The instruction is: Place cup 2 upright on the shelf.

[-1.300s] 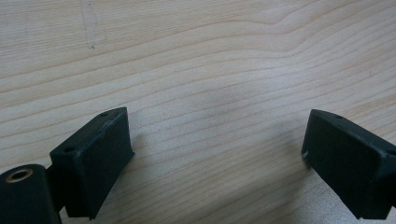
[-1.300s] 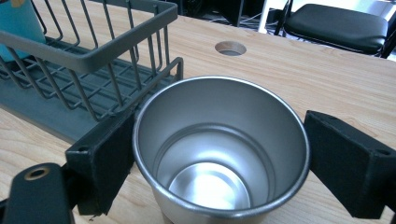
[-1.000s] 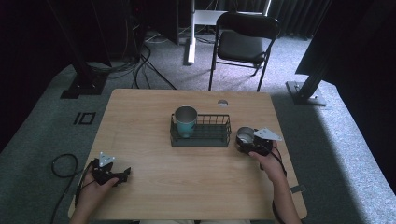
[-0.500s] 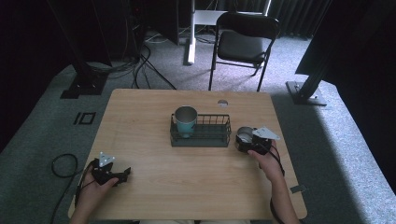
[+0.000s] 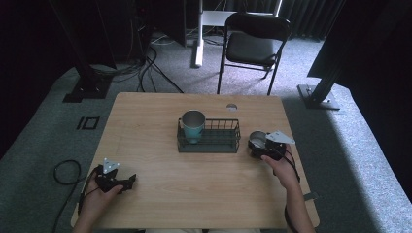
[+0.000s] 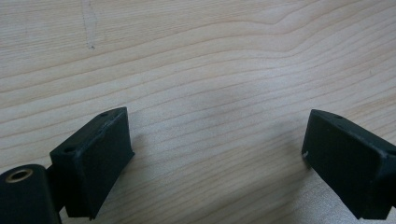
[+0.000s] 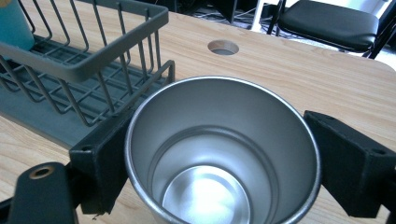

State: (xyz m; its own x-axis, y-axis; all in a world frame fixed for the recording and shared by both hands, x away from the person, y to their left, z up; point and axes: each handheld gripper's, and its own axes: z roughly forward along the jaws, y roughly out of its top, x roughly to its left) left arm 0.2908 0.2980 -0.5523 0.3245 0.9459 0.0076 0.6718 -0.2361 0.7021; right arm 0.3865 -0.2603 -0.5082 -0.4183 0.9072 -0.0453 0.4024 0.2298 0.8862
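A steel cup [image 5: 257, 140] stands upright on the wooden table [image 5: 204, 194], just right of a dark wire basket [image 5: 218, 144]. My right gripper [image 5: 261, 147] is shut on it. In the right gripper view the black jaws press both sides of the steel cup [image 7: 219, 154] near its rim, and it looks hollow. A teal cup [image 5: 193, 125] with a steel inside stands upright in the basket's left end. My left gripper [image 5: 127, 182] rests near the table's front left corner. It is open, with bare wood between the fingers of the left gripper [image 6: 217, 154].
The wire basket [image 7: 84, 65] is right beside the held cup, with the teal cup [image 7: 14, 23] at its far end. A round cable hole [image 5: 231, 107] lies behind the basket. A black folding chair [image 5: 255, 46] stands beyond the table. Cables trail from both grippers.
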